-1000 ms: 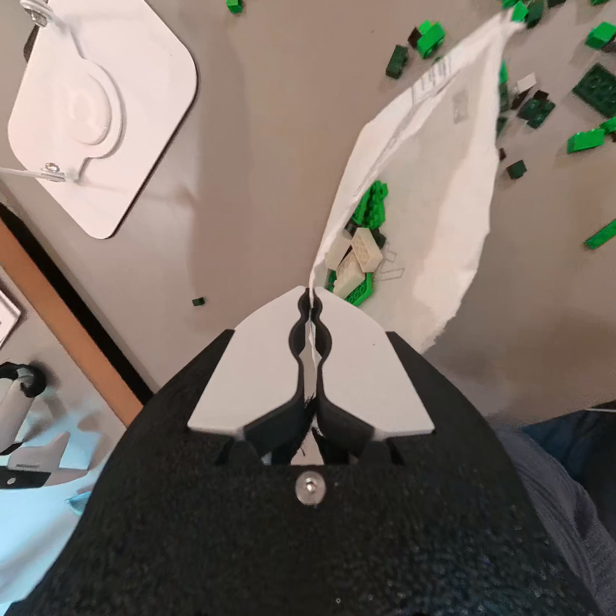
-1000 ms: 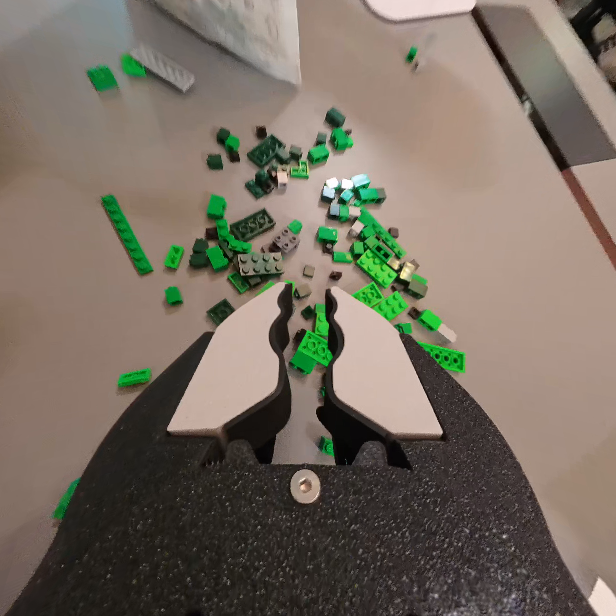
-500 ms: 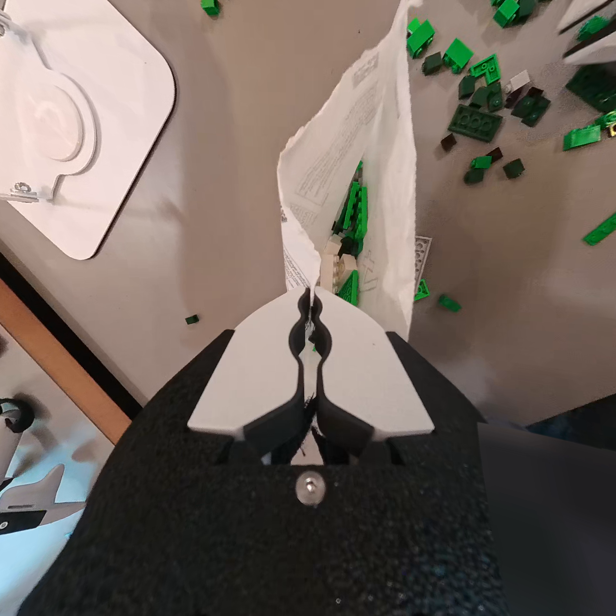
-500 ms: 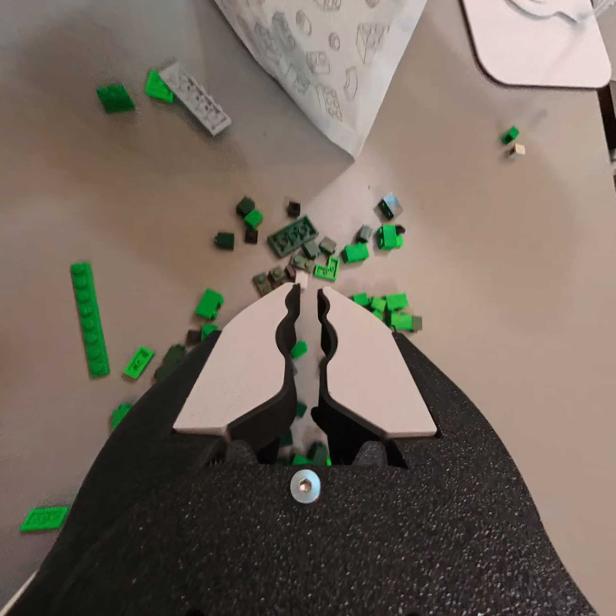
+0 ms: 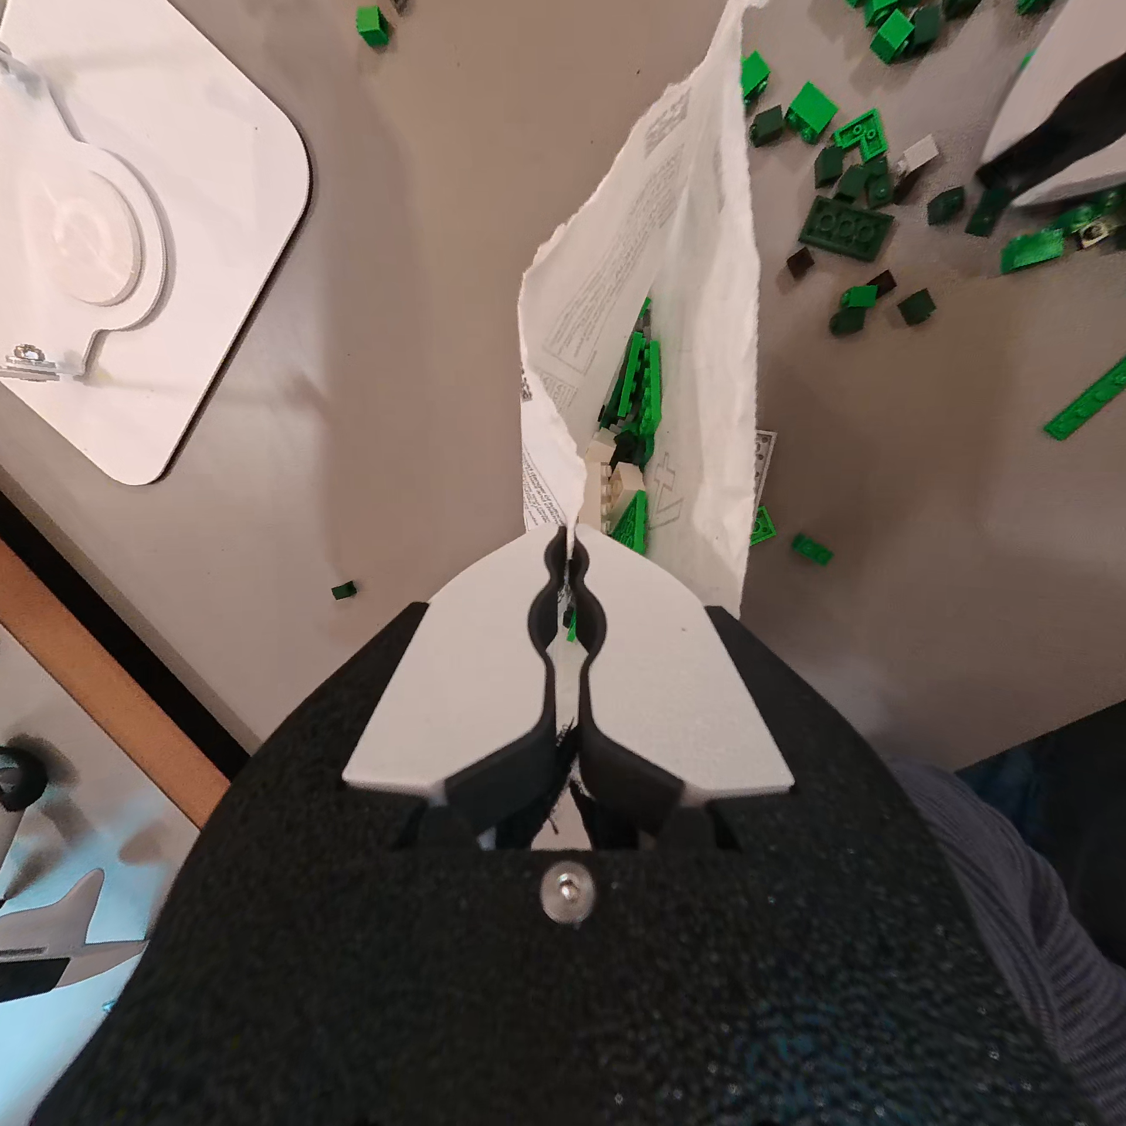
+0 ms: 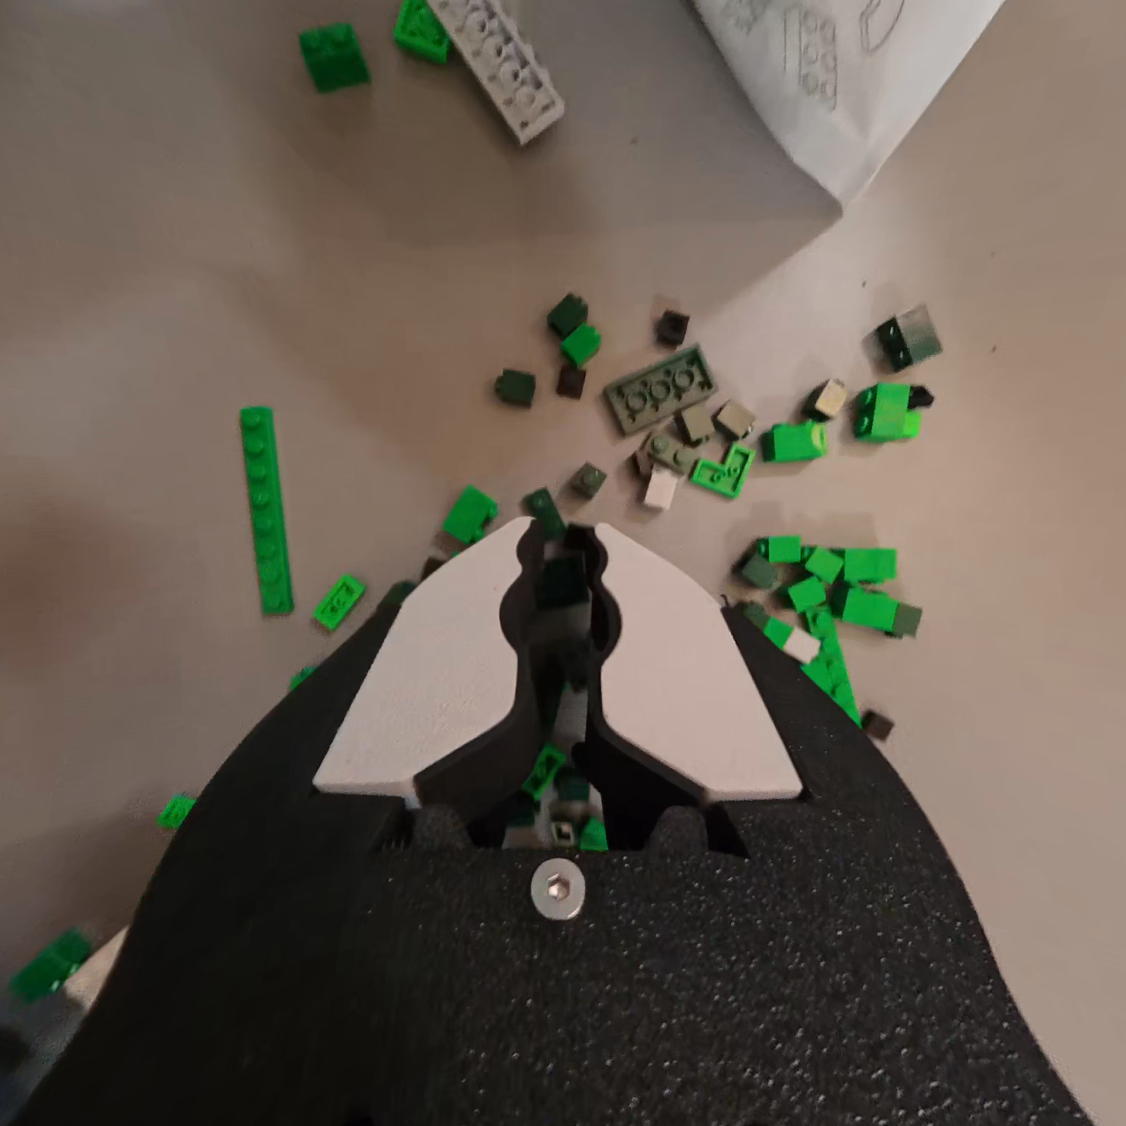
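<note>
My left gripper (image 5: 570,536) is shut on the torn edge of a white paper bag (image 5: 701,304) and holds it up over the grey table. Green and cream bricks (image 5: 637,390) lie inside the bag. My right gripper (image 6: 566,527) is low over a scatter of loose bricks, its jaws nearly together with a dark green brick (image 6: 562,579) filling the gap between the pads. The right gripper also shows at the top right of the left wrist view (image 5: 1060,122). The bag's lower corner (image 6: 853,79) hangs just beyond the scatter.
A dark green plate (image 6: 664,390), a long green plate (image 6: 265,506) and a grey plate (image 6: 506,73) lie among the bricks. A white pad with a clear fitting (image 5: 122,213) sits far left. The table's wood-edged border (image 5: 91,670) runs nearby. A grey sleeve (image 5: 1036,914) is at the right.
My right gripper moved forward and down toward the bricks near the bag, and its jaws narrowed around a dark green brick. My left gripper kept hold of the bag, which swung and folded narrower.
</note>
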The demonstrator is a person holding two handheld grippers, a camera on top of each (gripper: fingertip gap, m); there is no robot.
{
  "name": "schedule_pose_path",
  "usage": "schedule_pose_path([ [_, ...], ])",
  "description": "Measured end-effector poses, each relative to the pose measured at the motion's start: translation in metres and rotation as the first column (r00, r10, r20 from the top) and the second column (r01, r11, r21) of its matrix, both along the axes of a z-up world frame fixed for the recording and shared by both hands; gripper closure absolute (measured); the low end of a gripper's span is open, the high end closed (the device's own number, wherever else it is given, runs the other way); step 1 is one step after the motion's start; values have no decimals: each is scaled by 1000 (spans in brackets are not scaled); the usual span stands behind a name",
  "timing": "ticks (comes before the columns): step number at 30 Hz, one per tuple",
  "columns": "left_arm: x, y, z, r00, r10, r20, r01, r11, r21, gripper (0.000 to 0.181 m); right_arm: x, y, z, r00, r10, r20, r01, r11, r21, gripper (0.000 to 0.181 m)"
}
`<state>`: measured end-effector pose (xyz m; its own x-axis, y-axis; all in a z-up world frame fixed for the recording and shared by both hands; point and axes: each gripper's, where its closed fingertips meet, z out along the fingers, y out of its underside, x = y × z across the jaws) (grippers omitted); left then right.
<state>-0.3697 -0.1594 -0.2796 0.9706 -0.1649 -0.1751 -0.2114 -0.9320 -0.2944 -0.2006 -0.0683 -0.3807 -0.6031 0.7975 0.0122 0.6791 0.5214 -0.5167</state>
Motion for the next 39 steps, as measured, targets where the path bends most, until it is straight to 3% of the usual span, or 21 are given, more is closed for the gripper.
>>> schedule_pose_path([
  [1, 0, 0, 0, 1000, -1, 1, 1, 1000, 0, 181, 4, 3, 1, 1000, -2, 10, 2, 1000, 6, 169],
  [5, 0, 0, -1, 1000, -2, 3, 2, 1000, -5, 181, 14, 17, 4, 999, -34, 25, 33, 999, 37, 171],
  [9, 2, 0, -1, 1000, -8, 4, 8, 1000, -7, 181, 41, 58, 14, 980, -186, 65, 175, 973, 150, 171],
  [13, 1, 0, -1, 1000, -4, 12, 4, 1000, 0, 181, 74, 80, 26, 942, -321, 98, 309, 944, 120, 173],
  [16, 1, 0, -1, 1000, -4, 12, 4, 1000, 0, 181, 93, 85, 23, 924, -352, 149, 334, 933, 135, 175],
  [19, 1, 1, -1, 1000, -6, 10, 6, 1000, -5, 181, 94, 80, 19, 932, -321, 167, 304, 945, 123, 176],
  [22, 2, 1, -2, 1000, -8, 9, 8, 1000, -8, 181, 83, 66, 16, 969, -213, 127, 199, 973, 119, 176],
  [30, 4, 1, -3, 1000, -20, 10, 21, 1000, -16, 181, 72, 56, 1, 996, 15, 83, -39, 954, 297, 169],
  [39, 9, 3, -3, 999, -41, 9, 41, 999, -23, 181, 76, 59, -5, 985, 101, 143, -143, 934, 328, 178],
])
